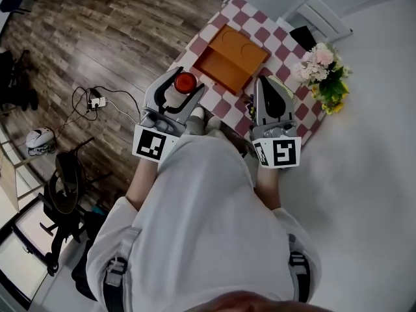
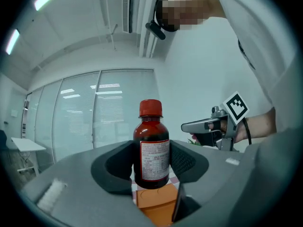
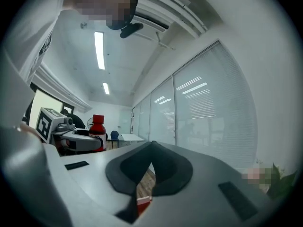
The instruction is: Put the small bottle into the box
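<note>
Left gripper [image 1: 186,83]: squeezes the small brown bottle [image 2: 151,148] upright so it can't tip | bottle: in the air beside the orange box [image 1: 231,57], not in yet | right gripper [image 3: 150,164]: jaws together, empty, kept aside.

Bottle [image 2: 150,148] glossy brown, smooth; label [image 2: 155,161] paper; cap [image 2: 150,108] red ribbed plastic. Box [image 1: 231,57] matt orange. Floor [image 1: 97,31] wood planks. Tablecloth [image 1: 289,57] matt.
</note>
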A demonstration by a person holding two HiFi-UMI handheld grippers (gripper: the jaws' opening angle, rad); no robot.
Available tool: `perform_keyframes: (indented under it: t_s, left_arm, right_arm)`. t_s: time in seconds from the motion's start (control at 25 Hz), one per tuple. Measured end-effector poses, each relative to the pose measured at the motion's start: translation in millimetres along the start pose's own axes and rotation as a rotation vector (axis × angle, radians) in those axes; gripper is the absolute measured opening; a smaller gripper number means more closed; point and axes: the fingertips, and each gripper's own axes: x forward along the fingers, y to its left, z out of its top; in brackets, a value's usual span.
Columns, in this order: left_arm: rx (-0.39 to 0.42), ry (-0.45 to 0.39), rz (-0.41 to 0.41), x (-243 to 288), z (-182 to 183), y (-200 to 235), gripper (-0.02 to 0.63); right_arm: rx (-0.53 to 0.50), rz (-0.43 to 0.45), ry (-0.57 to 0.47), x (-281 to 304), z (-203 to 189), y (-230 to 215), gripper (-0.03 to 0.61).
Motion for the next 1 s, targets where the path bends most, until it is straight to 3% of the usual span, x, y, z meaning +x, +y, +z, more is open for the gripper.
perform_keyframes:
  t_s: [0.16,0.32,0.52,1.0]
  left_arm:
    - [-0.079,0.015,0.03,2,-32,33,0.221]
    - [-0.086,0.076,-0.003,18,-77,53,0.221]
    - [0.034,0.16,-0.078,52,-120,42,0.221]
    - [0.27,0.576,-0.343,115,-254,-25,0.221]
  right_arm:
    - [0.05,-0.005,0.051,14,-1,8,0.002]
    - [0.045,-0.022,0.082,19,-3,5,0.002]
    - [0.048,-0.027,0.104,8,-13,-14,0.002]
    - [0.106,0.102,0.093,-18,-31,-39,0.002]
